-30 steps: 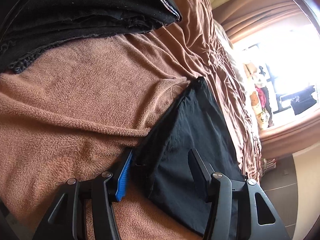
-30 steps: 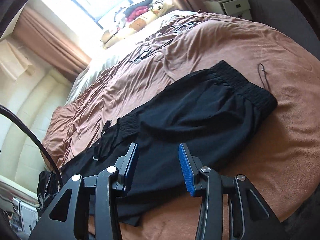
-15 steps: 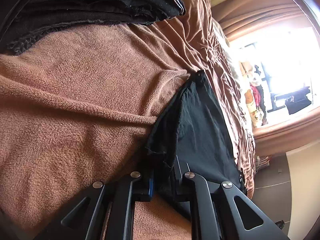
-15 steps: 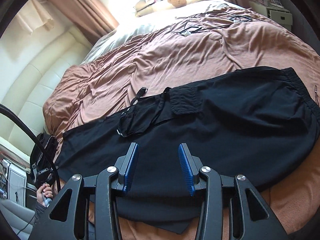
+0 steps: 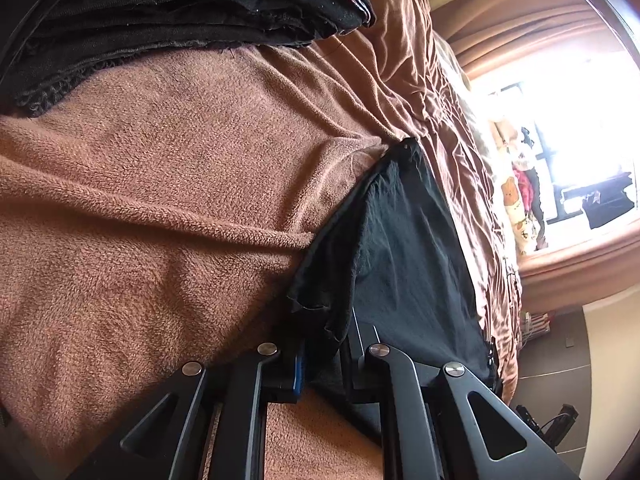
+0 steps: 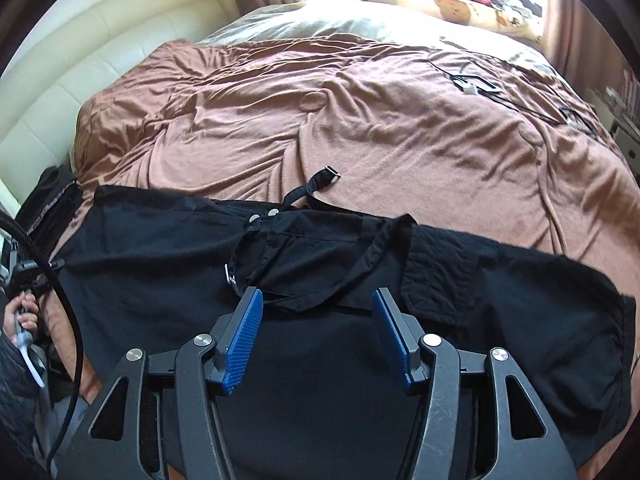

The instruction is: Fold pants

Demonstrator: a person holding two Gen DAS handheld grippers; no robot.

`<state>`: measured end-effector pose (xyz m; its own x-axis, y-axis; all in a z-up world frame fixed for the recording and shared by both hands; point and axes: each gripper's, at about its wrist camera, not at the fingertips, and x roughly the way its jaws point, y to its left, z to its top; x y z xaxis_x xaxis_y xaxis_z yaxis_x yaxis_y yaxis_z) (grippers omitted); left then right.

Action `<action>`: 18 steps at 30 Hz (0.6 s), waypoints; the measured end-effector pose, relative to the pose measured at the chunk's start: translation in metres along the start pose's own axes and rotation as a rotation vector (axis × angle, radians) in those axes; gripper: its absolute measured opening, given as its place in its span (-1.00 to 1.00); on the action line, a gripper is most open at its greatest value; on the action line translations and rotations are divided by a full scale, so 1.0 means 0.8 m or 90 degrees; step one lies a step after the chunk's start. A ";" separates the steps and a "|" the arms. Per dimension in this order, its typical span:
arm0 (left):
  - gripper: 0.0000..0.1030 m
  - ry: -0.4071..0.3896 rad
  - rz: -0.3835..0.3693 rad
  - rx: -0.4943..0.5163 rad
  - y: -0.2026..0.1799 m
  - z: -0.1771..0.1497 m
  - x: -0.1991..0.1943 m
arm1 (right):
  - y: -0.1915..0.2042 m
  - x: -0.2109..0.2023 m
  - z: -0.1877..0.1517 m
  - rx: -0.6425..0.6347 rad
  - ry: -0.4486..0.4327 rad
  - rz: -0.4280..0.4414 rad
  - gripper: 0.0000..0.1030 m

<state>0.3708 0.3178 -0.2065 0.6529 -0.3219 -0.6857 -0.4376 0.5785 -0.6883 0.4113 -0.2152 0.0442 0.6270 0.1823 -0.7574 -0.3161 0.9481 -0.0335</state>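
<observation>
black pants [image 6: 160,280] spread long across the brown blanket [image 6: 360,120] on the bed, mostly flat, with straps and a pocket flap lying loose on top. not folded yet, as far as could be seen. left gripper [image 5: 324,354] clenched on one end of the pants [image 5: 400,260], a bunch of black cloth pinched between its jaws and lifted a little off the blanket [image 5: 160,200]. right gripper [image 6: 318,336] over the middle of the pants, jaws just opened wider, blue pads [image 6: 244,336] apart, nothing pressed between them. a pile of dark folded clothes [image 5: 160,12] near the far edge, maybe done before. probably only the start: one end grabbed, other grab still to come, then the fold over and the smoothing.
</observation>
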 end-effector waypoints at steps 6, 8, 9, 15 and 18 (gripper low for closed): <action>-0.74 0.000 0.009 0.002 -0.001 0.000 0.002 | 0.027 0.057 0.029 -0.132 0.007 -0.002 0.07; -0.74 0.000 0.011 0.002 -0.001 0.000 0.003 | 0.032 0.075 0.037 -0.164 0.012 -0.002 0.07; -0.74 0.000 0.012 0.003 -0.001 0.000 0.003 | 0.034 0.085 0.041 -0.179 0.018 0.001 0.07; -0.74 0.002 0.023 0.006 -0.004 0.001 0.006 | 0.042 0.129 0.063 -0.243 0.042 0.017 0.07; -0.74 0.002 0.025 0.006 -0.006 0.002 0.009 | 0.048 0.148 0.074 -0.269 0.055 0.026 0.07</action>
<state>0.3788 0.3136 -0.2078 0.6340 -0.3011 -0.7123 -0.4567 0.5975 -0.6591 0.5156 -0.1420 -0.0085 0.5515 0.1775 -0.8151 -0.6141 0.7477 -0.2527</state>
